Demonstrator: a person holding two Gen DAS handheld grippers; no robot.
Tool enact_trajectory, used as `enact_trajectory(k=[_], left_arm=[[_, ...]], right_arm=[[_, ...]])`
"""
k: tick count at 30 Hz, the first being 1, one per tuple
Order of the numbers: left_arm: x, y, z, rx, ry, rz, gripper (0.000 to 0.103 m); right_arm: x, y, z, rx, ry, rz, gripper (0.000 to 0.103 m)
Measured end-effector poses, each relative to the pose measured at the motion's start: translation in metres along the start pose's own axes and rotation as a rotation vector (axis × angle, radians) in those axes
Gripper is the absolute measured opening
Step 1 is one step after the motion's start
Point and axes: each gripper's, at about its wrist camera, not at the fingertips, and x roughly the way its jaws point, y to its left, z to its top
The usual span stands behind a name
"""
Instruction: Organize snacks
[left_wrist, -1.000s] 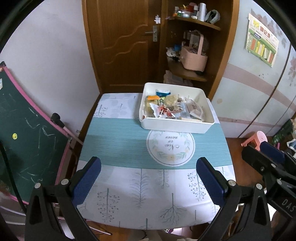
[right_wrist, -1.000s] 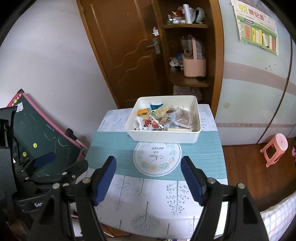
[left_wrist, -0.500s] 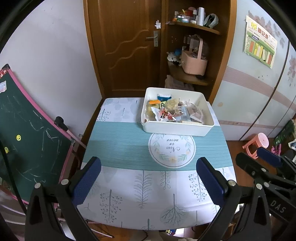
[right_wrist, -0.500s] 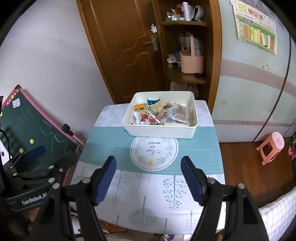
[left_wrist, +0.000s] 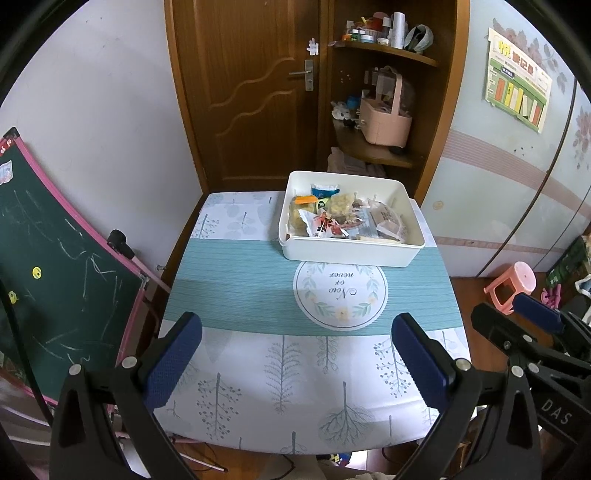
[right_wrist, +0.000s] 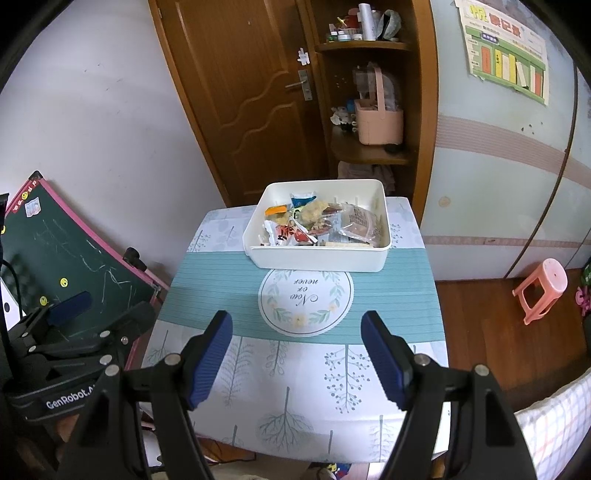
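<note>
On the far side of the small table (left_wrist: 258, 369) sits a white bin (left_wrist: 351, 254), a bit to the right. It is full of snacks (left_wrist: 343, 221) in little bags, all mixed up. I can see an orange pack, a blue and white one, and a red and white one. A see-through bag with something brown in it lies at the right end of the bin.

A green band runs across the tablecloth. On it is a round white picture (left_wrist: 340, 293) with leaves and words. The bin touches the far edge of that circle.

My left claw (left_wrist: 297, 363) hangs over the near part of the table. Its two blue pads are spread wide and nothing is between them. My right claw (right_wrist: 296, 356) is beside it, also over the near part of the table. Its blue pads are spread wide too, and it holds nothing. Both claws are well apart from the bin.

A green chalkboard (left_wrist: 48, 277) leans on the left. A brown door (left_wrist: 251, 92) stands behind the table. A pink stool (right_wrist: 543, 288) is on the floor to the right.
</note>
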Motion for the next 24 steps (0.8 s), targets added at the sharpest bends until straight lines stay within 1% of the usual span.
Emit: enact_trajectory(k=[24], left_arm=[[0.001, -0.010, -0.006, 0.013, 0.016, -0.006, 0.102]], right_arm=[[-0.003, -0.002, -0.004, 0.005, -0.001, 0.001, 0.073]])
